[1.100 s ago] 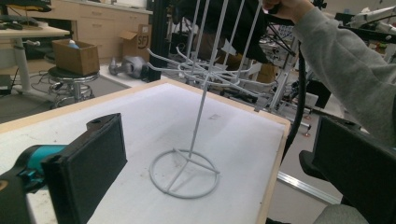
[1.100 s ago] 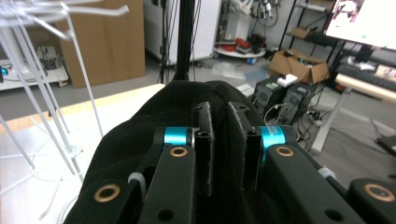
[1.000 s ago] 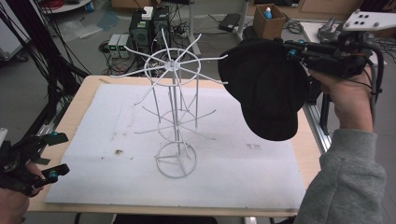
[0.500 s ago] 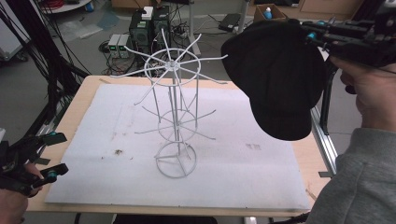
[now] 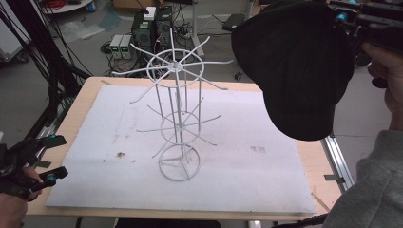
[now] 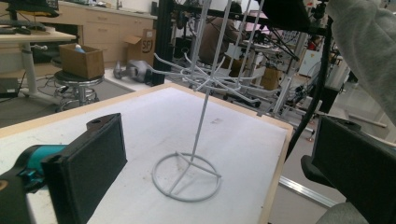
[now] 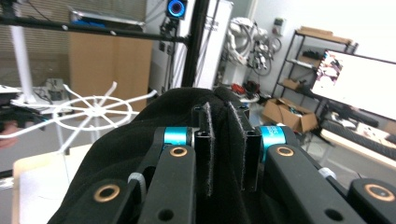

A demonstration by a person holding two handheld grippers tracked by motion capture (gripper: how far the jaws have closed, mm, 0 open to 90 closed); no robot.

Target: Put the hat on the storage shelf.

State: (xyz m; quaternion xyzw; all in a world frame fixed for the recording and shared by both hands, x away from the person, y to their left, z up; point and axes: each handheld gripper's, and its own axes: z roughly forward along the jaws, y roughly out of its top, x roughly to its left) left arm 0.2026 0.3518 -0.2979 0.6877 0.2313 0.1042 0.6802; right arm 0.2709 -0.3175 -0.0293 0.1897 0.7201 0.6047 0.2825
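High at the right, above the far corner of the white-padded surface (image 5: 247,180), my right gripper (image 5: 343,19) has its jaws clamped tight on a black fabric cap (image 5: 297,71), which hangs beside the top ring of the white wire display rack (image 5: 177,118). My left gripper (image 5: 50,159) sits low at the near left corner, jaws wide apart and holding nothing.

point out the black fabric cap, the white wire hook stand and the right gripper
black fabric cap (image 5: 297,76), high view, middle of its crown
white wire hook stand (image 5: 179,163), high view, its round base ring
right gripper (image 7: 225,140), right gripper view, between its fingertips
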